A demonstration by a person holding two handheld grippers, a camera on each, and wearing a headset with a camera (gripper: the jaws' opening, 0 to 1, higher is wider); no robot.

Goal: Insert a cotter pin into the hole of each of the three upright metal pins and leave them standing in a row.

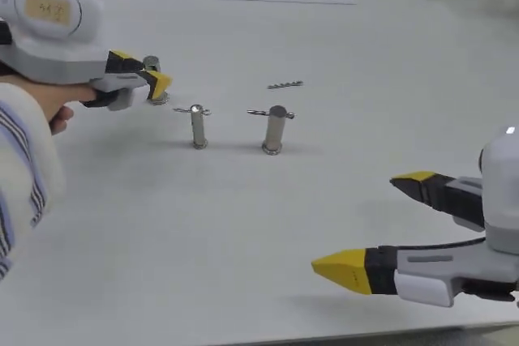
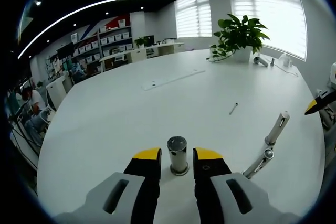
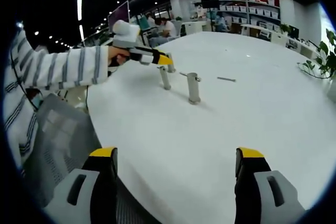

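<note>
Cotter pin point(image 1: 285, 84) number three lies loose on the white table point(image 1: 243, 265), just behind the middle pin point(image 1: 199, 126) and the right pin point(image 1: 274, 129), both already fitted. It looks like thin, light wire, quick to skid, and probably best pinched at one end. The bare pin point(image 2: 177, 155) stands at the left end of the row, and as stiff steel on a small foot it should tip easily. The left gripper point(image 1: 158, 83) brackets its shaft, jaws narrowly parted, a sliver of gap each side. The right gripper point(image 1: 353, 222) hovers near the table's front edge, jaws wide apart and empty.
</note>
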